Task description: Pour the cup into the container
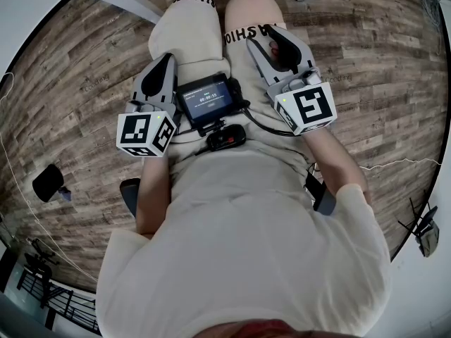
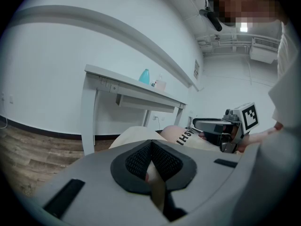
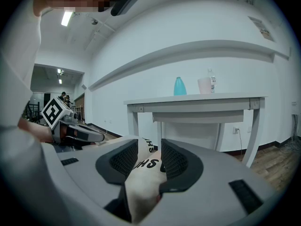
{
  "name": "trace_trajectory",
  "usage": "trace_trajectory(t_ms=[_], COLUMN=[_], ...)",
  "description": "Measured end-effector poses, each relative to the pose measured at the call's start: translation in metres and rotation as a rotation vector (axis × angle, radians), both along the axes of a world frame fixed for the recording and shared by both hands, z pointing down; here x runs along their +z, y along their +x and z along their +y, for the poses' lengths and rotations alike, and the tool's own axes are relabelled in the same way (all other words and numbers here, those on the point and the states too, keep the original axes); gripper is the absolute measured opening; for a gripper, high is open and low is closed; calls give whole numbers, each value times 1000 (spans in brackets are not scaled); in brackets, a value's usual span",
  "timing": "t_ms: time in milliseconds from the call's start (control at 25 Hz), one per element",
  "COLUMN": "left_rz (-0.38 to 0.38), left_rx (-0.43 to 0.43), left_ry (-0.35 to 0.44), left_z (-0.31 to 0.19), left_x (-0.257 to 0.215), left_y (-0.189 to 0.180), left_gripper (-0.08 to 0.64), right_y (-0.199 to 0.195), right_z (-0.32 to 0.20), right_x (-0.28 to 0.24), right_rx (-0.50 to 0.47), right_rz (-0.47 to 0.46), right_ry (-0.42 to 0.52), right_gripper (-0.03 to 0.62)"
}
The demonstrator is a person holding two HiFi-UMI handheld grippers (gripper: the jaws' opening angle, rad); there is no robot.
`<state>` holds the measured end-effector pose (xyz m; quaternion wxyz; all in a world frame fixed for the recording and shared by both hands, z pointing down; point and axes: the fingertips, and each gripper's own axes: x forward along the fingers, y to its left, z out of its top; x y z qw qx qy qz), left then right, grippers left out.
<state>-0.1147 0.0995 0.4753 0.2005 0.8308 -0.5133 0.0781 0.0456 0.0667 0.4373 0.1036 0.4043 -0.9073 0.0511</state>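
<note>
On your lap, both grippers rest on your thighs, above a wood-plank floor (image 1: 380,83); you are seated, and the head view looks straight down over your light shirt and shorts. The left gripper (image 1: 166,60) lies along your left thigh with its jaws together; its 2 dark ribbed pads (image 2: 136,161) meet at their far ends and nothing sits between them. The right gripper (image 1: 269,42) lies on your right thigh with its jaws apart; a clear gap stands between its 2 pads (image 3: 123,158), and through that gap you see only the printed hem of your shorts (image 3: 143,163); the pads clamp nothing. Each gripper carries its marker cube at the near end, the left one (image 1: 146,133) and the right one (image 1: 305,107). Between the 2 grippers a small screen unit (image 1: 206,98) sits on your lap; a black device with a red button (image 1: 226,138) lies just below it, joined by cables.

The pale cup (image 3: 204,85) stands upright on a white table (image 3: 197,99) by the wall, well apart from both grippers; the teal container (image 3: 179,86) stands near it on the same tabletop, with a gap between the 2.
</note>
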Motion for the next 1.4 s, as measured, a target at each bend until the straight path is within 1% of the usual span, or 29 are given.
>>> trace_trajectory(t_ms=[480,680,1400], left_rz=[-1,-1,2], left_rx=[0,-1,-1], left_ry=[1,1,0], left_z=[0,0,1], left_x=[-1,0,0], left_y=[0,0,0], left_gripper=[11,11,11], right_y=[0,0,0], right_z=[0,0,0], right_x=[-1,0,0], right_rx=[1,-1,0], right_rz=[0,-1,-1], right_ry=[1,1,-2], right_gripper=[153,141,141])
